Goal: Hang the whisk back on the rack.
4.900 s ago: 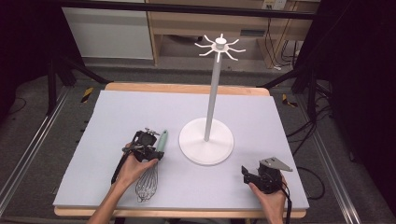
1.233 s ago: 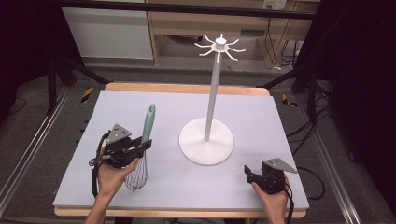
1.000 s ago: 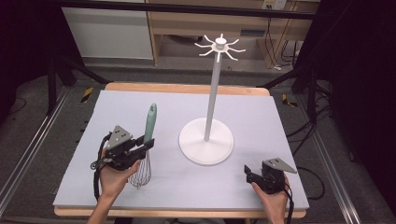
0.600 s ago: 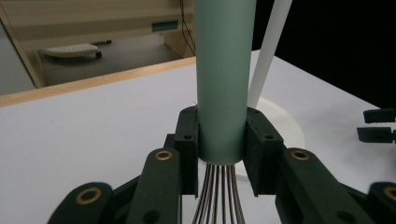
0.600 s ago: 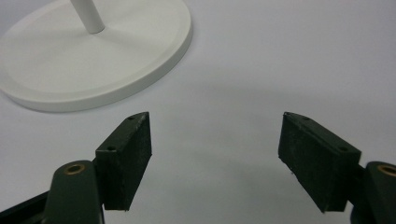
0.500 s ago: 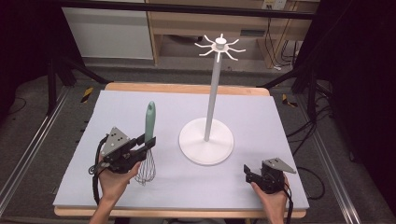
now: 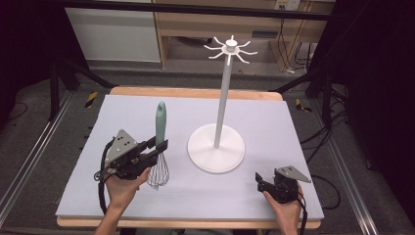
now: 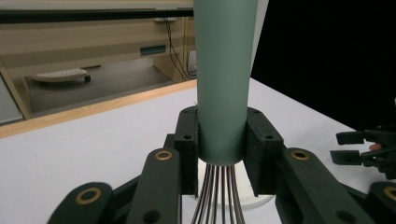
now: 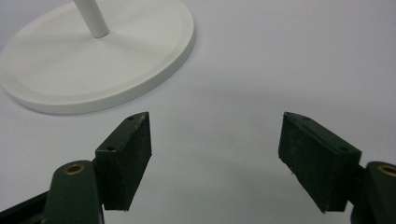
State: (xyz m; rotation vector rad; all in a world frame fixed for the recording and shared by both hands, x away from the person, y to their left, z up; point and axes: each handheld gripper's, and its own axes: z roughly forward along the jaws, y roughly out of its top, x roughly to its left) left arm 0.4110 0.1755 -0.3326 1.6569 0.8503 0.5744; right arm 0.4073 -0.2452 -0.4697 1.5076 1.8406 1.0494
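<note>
No writing could be read anywhere. The bench [image 7: 293, 127] carried a white hook stand [image 7: 217, 147], its hooks cut off in both gripper views. The left gripper [image 7: 157, 147] was clamped on an upright whisk [image 7: 159, 128] near the stand's base, perhaps clear of the bench. The right gripper [image 9: 215, 156] rested wide open, empty.

White stand [image 7: 216, 147] sits center of the table [image 7: 274, 117], pole rising to hooks at upper center; its round base blocks the middle. Whisk [image 7: 158, 147], held upright in the left gripper [image 7: 159, 146], stands just left of the base, narrow gap between. Upper left, upper right and bottom center of the mat lie open. Right gripper [image 7: 258, 182] sits lower right, jaws apart, bare mat ahead toward the base.
</note>
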